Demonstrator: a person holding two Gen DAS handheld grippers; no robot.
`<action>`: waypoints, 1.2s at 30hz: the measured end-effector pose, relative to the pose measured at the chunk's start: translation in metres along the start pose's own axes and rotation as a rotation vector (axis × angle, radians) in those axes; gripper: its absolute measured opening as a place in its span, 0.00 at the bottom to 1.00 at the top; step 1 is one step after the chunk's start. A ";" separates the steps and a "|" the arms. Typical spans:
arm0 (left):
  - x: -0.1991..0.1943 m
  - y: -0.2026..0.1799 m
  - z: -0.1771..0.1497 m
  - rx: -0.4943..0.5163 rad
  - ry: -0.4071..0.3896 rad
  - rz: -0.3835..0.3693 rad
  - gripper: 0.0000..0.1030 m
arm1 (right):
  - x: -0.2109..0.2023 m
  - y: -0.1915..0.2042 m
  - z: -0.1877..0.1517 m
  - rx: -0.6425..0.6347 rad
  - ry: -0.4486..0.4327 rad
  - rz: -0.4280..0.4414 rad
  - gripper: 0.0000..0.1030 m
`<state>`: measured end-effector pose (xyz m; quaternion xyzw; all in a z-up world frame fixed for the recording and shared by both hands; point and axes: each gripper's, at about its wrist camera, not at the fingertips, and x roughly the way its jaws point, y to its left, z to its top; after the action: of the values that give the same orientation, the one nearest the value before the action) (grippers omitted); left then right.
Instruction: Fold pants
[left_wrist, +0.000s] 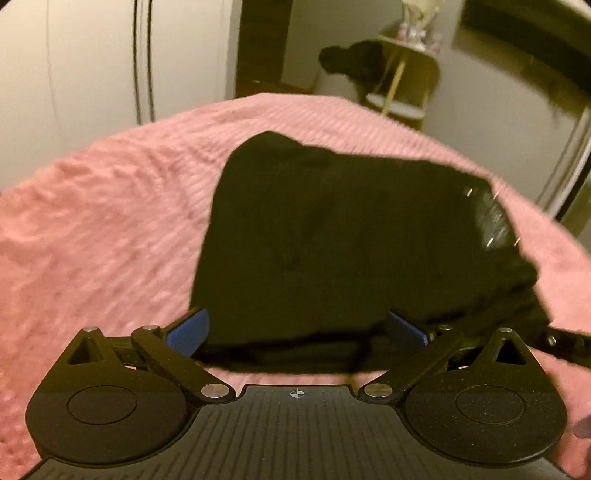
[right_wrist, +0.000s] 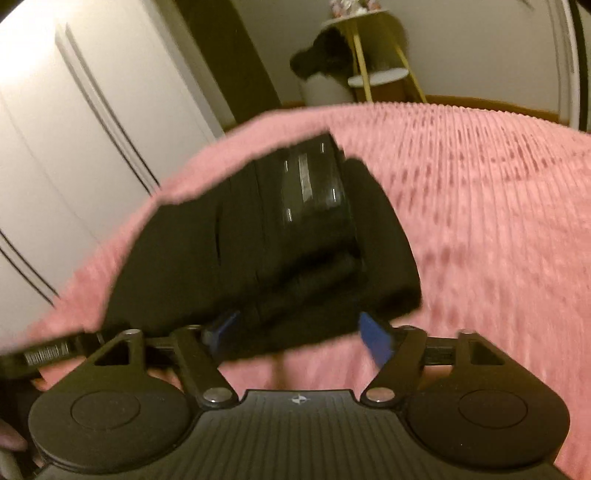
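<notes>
On the pink bed (left_wrist: 110, 221): black pants (left_wrist: 332, 240), folded.
Left gripper (left_wrist: 295, 328) and right gripper (right_wrist: 299, 332) are spread wide, the near edge of the pants between the blue fingers (left_wrist: 192, 328) of each.

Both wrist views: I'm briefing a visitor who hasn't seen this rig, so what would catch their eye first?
The black pants, folded into a compact bundle, stand out against the pink ribbed bedspread that fills both views. Next come the blue-padded fingers spread wide on either side of the bundle's near edge, in each wrist view. Behind the bed, a small gold-legged side table stands by the wall.
</notes>
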<state>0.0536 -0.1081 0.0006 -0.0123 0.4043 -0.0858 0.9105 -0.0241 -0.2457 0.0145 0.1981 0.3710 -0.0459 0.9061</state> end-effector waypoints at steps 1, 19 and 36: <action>0.001 -0.004 -0.002 0.012 0.007 0.012 1.00 | -0.001 0.002 -0.006 -0.031 0.014 -0.024 0.91; -0.042 -0.010 -0.025 0.030 0.023 0.025 1.00 | -0.021 0.040 -0.030 -0.211 0.088 -0.226 0.96; -0.020 -0.013 -0.027 0.047 0.088 0.009 1.00 | -0.020 0.046 -0.033 -0.257 0.066 -0.226 0.96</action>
<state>0.0191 -0.1168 -0.0017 0.0148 0.4417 -0.0917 0.8923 -0.0495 -0.1914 0.0221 0.0391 0.4231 -0.0930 0.9005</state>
